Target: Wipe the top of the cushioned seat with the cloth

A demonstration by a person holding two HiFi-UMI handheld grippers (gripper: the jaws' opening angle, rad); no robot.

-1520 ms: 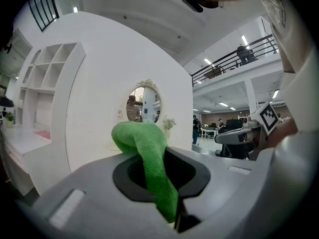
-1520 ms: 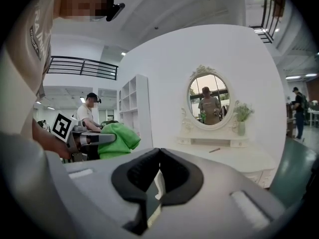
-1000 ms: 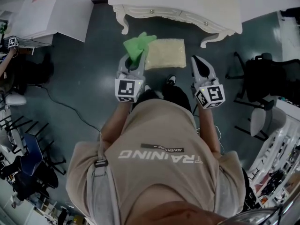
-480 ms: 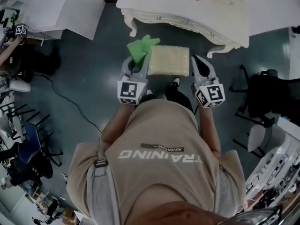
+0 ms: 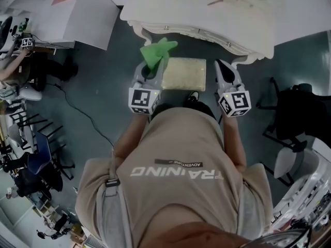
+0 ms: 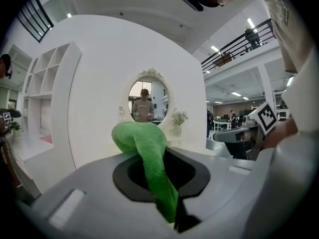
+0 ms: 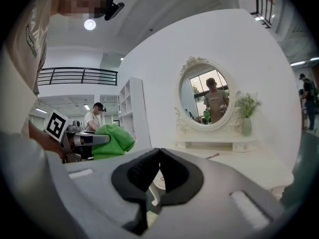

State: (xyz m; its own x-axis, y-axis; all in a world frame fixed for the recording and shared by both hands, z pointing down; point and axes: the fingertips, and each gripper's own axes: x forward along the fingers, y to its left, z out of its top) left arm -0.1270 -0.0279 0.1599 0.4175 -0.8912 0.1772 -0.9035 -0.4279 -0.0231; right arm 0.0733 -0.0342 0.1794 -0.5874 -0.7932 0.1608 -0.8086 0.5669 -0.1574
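The floor [image 5: 103,87] is dark grey-green, and a white carved dressing table [image 5: 207,14] runs across the top of my head view. An oval mirror [image 7: 208,99] stands on its tabletop with a small vase of greenery [image 7: 246,117] beside it.

The cushioned seat [image 5: 184,74] is a pale cream rectangle on the floor. It sits just in front of the table's edge, between my two grippers and beyond the person's shoe [image 5: 192,94].

The left gripper [image 5: 149,72] is clamped on the green cloth [image 5: 156,51]. In the left gripper view the fabric is pinched where the jaws meet, runs up through the dark pad opening and flops over in a soft fold at the far end. From above, the loose bunch sticks out past the gripper tip, just off the seat's upper-left corner. It is over the floor rather than on the cushion.

The right gripper [image 5: 224,66] hangs just off the seat's right edge. Its jaws are pressed together with nothing between them.

A black office chair [image 5: 297,107] stands well off to the right.
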